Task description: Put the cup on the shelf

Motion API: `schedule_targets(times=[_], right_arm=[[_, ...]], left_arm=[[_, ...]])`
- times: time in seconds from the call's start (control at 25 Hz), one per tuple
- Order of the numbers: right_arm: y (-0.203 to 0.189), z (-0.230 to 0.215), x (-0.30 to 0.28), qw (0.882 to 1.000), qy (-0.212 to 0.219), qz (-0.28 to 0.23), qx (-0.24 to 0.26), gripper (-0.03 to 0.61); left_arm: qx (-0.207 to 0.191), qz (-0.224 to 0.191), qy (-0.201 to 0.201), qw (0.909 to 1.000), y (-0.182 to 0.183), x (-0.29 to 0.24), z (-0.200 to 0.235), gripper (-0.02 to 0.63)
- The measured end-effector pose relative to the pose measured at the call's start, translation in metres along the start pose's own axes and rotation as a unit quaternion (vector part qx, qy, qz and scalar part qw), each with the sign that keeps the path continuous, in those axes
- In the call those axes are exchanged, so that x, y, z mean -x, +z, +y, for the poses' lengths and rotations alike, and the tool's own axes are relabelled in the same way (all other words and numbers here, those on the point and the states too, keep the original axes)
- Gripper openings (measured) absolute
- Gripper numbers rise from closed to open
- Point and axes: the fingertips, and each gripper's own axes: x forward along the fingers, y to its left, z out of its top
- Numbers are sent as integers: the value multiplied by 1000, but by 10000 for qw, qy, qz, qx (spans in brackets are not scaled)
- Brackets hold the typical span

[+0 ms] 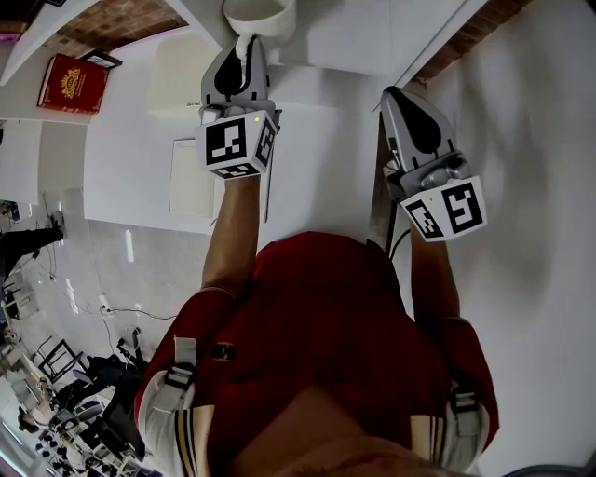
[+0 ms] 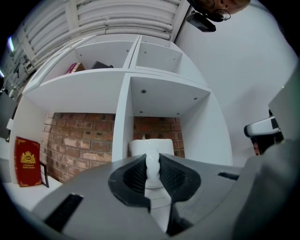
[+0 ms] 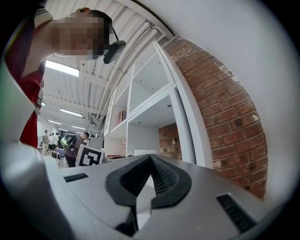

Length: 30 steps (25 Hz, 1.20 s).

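Note:
My left gripper [image 1: 244, 48] is shut on the handle of a white cup [image 1: 259, 13], held up at the white shelf [image 1: 326, 121]. In the left gripper view the pads pinch the handle and the cup [image 2: 152, 146] shows just past my left gripper [image 2: 152, 162], in front of a lower shelf compartment with a brick back, right of the divider [image 2: 123, 112]. Whether the cup rests on the shelf board is hidden by the jaws. My right gripper [image 1: 391, 95] hangs beside the shelf's right edge. Its jaws meet at the tips with nothing between them [image 3: 151, 157].
A red book [image 1: 73, 84] leans in the compartment to the left, also seen as a red book [image 2: 27, 159] beside a small dark frame [image 2: 44, 174]. More books [image 2: 77, 67] stand on the upper shelf. A brick wall [image 3: 220, 103] runs along the shelf's right side. People stand in the room behind.

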Motion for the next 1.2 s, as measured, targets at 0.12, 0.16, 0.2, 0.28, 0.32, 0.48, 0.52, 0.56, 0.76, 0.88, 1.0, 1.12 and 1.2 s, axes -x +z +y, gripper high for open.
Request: schedule_targets(times=[0.12, 0.16, 0.2, 0.28, 0.32, 0.48, 0.52, 0.56, 0.76, 0.88, 1.0, 1.12, 1.2], right_arm=[[1, 2, 1, 10000, 9, -6, 3, -3], [2, 3, 2, 10000, 14, -5, 5, -3], [2, 4, 3, 10000, 19, -2, 8, -3], [4, 6, 4, 10000, 30, 1, 14, -3], [4, 7, 5, 10000, 34, 0, 17, -3], [5, 12, 4, 10000, 39, -5, 33, -3], [5, 13, 4, 10000, 40, -3, 36, -3], [5, 14, 3, 10000, 41, -1, 36, -3], [6, 21, 2, 10000, 37, 0, 45, -3], [9, 26, 4, 10000, 49, -23, 61, -3], [10, 33, 5, 9999, 70, -53, 72, -3], [12, 40, 8, 9999, 92, -82, 78, -3], [14, 46, 13, 9999, 107, -103, 82, -3]], left_arm=[[21, 66, 6, 10000, -3, 2, -1, 52], [28, 89, 5, 10000, -4, 3, -1, 52], [38, 109, -1, 9999, -5, 4, -2, 52], [64, 133, -38, 9999, -5, 5, -4, 52], [83, 143, -74, 9998, -5, 5, -5, 52], [172, 222, -239, 9993, -7, 7, -6, 75], [174, 239, -271, 9992, -8, 7, -6, 84], [169, 253, -306, 9991, -8, 7, -6, 95], [146, 324, -463, 9983, -7, 9, -8, 141], [92, 332, -497, 9982, -4, 15, -11, 153], [6, 308, -532, 9981, -1, 23, -12, 156], [-39, 278, -552, 9981, 4, 33, -13, 156], [-56, 252, -565, 9981, 10, 42, -15, 156]])
